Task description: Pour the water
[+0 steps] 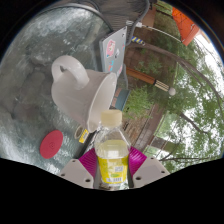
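A clear plastic bottle [112, 152] with a yellow label and no cap on its open neck is seen held upright between the two fingers of the gripper [112, 166]. The magenta pads [89, 163] are closed in against the bottle's sides, so the gripper is clamped on it at about the bottle's width. The bottle's base is hidden below the fingers, and the writing on the label is too small to be read. Just beyond the bottle's mouth a white plastic pitcher [82, 92] with a handle is shown standing on a glossy metal tabletop [30, 75], toward its far edge. A red bottle cap [50, 145] is seen lying on the tabletop to the left of the fingers, with a small yellow object [81, 133] beside it that cannot be identified. Trees [185, 95] and railing-like bars are visible beyond the table, distorted by the lens. The holding hand is not shown
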{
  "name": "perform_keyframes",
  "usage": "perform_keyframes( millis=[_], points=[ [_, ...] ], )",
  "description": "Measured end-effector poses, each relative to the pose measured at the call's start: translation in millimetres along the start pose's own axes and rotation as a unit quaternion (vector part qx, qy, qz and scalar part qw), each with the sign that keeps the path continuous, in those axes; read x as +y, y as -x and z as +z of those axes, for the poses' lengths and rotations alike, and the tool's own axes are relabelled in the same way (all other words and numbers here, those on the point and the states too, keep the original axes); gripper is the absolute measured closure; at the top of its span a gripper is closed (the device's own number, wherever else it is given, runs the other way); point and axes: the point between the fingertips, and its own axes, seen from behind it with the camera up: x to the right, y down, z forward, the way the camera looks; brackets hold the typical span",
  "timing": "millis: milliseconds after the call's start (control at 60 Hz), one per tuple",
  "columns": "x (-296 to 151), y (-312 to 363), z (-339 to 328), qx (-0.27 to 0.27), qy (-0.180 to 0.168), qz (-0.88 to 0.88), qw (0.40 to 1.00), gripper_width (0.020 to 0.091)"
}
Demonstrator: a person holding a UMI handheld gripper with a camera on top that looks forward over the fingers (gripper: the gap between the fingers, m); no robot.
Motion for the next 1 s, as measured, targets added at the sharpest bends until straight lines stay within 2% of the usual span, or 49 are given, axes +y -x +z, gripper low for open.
perform_keyframes(
  millis=[183, 283, 433, 533, 550, 567, 600, 633, 683, 717, 733, 800, 850, 933, 1000],
  points=[
    [-5, -14, -7, -0.005, 0.012, -0.149, 0.989, 0.0708],
    [-9, -11, -10, -0.012, 0.003, -0.167, 0.986, 0.0711],
    [-8, -10, -11, -0.026, 0.004, -0.069, 0.997, 0.0708],
    [-5, -36, -8, -0.007, -0.002, 0.126, 0.992, 0.0708],
    [-5, -34, -18, 0.014, 0.005, 0.177, 0.984, 0.0708],
    [-3, -39, -8, -0.008, -0.007, 0.217, 0.976, 0.0709],
    [-3, -36, -7, -0.023, -0.008, 0.326, 0.945, 0.0706],
    [-2, -31, -23, -0.005, -0.008, 0.436, 0.900, 0.0707],
    [-4, -22, -7, -0.042, -0.030, 0.561, 0.826, 0.0707],
    [-4, -18, -25, -0.019, -0.036, 0.627, 0.778, 0.0708],
    [1, -14, -11, -0.034, -0.037, 0.644, 0.763, 0.0707],
    [14, 0, -4, -0.025, -0.033, 0.707, 0.706, 0.0707],
    [16, 11, 1, -0.043, -0.041, 0.734, 0.677, 0.0707],
    [3, 43, 6, -0.054, -0.058, 0.777, 0.624, 0.0709],
    [-9, 65, 8, -0.086, -0.069, 0.793, 0.599, 0.0709]
  ],
)
